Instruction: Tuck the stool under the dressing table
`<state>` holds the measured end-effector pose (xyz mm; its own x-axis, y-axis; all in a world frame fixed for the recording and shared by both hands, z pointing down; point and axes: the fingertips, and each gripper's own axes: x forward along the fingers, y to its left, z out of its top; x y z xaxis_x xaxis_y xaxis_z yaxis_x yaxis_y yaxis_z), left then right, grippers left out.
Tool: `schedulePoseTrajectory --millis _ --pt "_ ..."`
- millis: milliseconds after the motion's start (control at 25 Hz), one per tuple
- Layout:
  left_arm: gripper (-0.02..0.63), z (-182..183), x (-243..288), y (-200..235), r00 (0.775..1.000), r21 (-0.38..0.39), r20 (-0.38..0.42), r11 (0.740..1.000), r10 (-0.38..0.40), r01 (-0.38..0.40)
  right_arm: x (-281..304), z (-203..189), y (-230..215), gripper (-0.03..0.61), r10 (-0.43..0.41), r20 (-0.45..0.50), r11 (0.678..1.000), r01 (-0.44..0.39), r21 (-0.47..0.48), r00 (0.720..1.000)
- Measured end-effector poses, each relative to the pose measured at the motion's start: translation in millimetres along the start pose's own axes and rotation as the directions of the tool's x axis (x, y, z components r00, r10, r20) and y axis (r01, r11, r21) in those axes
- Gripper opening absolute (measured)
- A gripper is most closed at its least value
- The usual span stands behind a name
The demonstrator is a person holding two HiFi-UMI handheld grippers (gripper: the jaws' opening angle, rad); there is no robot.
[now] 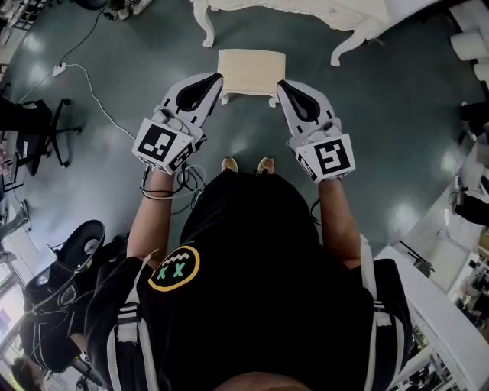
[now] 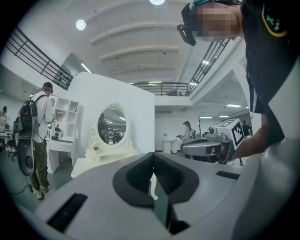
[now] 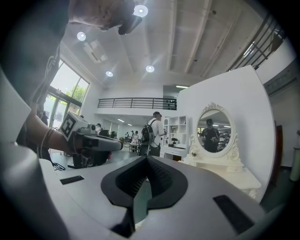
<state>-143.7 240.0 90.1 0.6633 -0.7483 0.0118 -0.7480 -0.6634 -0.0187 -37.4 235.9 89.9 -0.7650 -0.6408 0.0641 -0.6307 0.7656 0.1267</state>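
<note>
The left gripper [image 1: 218, 77], jaws pressed together on nothing, has its tip at the left edge of the stool [image 1: 250, 70]; whether it touches is unclear. The stool has a cream rectangular seat that mostly hides its legs. Just beyond the stool is the dressing table [image 1: 306, 9], cut off by the frame. The right gripper [image 1: 280, 82], also closed and empty, sits at the stool's right corner.

Bare floor [image 1: 267, 42] is lying open between the stool [image 1: 251, 70] and the dressing table [image 1: 306, 9]. The table's curved front legs [image 1: 205, 27] are bounding this gap on both sides. A white cable [image 1: 93, 95] is trailing across the floor at left.
</note>
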Motion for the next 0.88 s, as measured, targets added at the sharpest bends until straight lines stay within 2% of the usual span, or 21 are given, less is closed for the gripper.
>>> schedulePoseTrajectory --millis 560,720,880 --pt "0.021 -2.9 -1.8 3.7 1.000 -0.005 -0.005 1.000 0.010 -0.010 2.5 1.7 -0.8 0.021 -0.005 0.007 1.000 0.005 0.015 1.000" --pt "0.025 -2.9 0.1 4.5 1.000 -0.001 -0.006 1.000 0.011 -0.011 2.4 0.7 -3.0 0.055 0.001 0.005 1.000 -0.001 0.019 1.000" --pt "0.106 -5.7 1.2 3.4 1.000 0.002 -0.014 1.000 0.009 -0.009 0.8 -1.0 -3.8 0.083 0.006 0.007 1.000 -0.006 0.025 1.000"
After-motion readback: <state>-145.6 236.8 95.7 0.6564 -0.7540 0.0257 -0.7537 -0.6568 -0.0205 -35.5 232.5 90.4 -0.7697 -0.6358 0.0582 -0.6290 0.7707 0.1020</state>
